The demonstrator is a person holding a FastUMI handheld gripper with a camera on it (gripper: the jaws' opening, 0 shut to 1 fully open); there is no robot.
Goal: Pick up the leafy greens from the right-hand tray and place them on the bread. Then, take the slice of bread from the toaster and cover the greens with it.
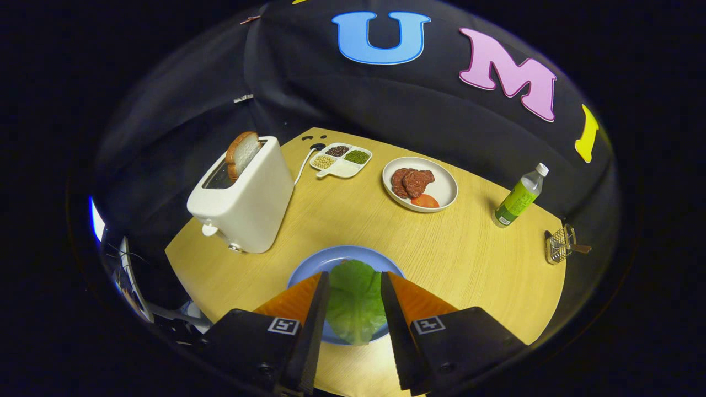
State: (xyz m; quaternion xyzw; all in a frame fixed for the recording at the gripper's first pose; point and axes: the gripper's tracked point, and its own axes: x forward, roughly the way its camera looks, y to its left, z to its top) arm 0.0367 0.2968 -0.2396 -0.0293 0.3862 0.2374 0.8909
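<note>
A green lettuce leaf [356, 303] lies over the blue plate [342, 252], right between my fingers; whatever is beneath the leaf is hidden. My gripper [354, 274] hangs above the plate, open, its fingers standing on either side of the leaf with a wide gap. I cannot tell whether they touch the leaf's edges. Beyond the fingers to the left stands a white toaster [248, 198] with a slice of bread [241, 154] sticking up out of its slot.
On the wooden table [480, 259], a white plate [445, 190] with meat patties and a tomato slice sits beyond the blue plate. A divided dish of beans [342, 168] is behind the toaster. A green-labelled bottle [518, 198] and a small wire basket [560, 245] stand far right.
</note>
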